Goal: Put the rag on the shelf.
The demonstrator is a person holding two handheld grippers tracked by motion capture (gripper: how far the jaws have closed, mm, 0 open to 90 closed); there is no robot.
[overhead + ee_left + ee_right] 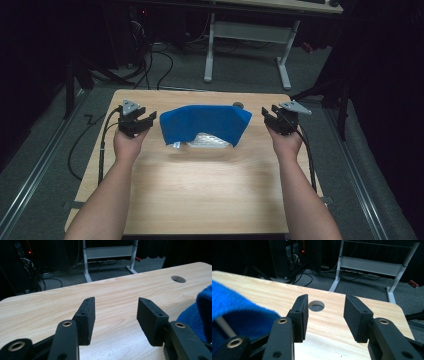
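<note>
A blue cloth (205, 123) lies draped over a clear plastic item (210, 140) in the middle of the wooden table (200, 185). My left gripper (141, 121) hovers just left of the cloth, open, nothing between its jaws. My right gripper (270, 116) hovers just right of the cloth, also open and empty. In the left gripper view, my left gripper (115, 302) has the cloth's edge (200, 312) at its right. In the right gripper view, the cloth (234, 312) sits left of my right gripper (325, 300), with a pale rod-like part (223, 326) under it.
A round cable hole (238, 105) is cut in the table behind the cloth, also seen as the hole (316, 306) and the hole (178, 279). Beyond the table stand a white desk frame (247, 37) and floor cables (160, 65). Bare wood lies in front of the cloth.
</note>
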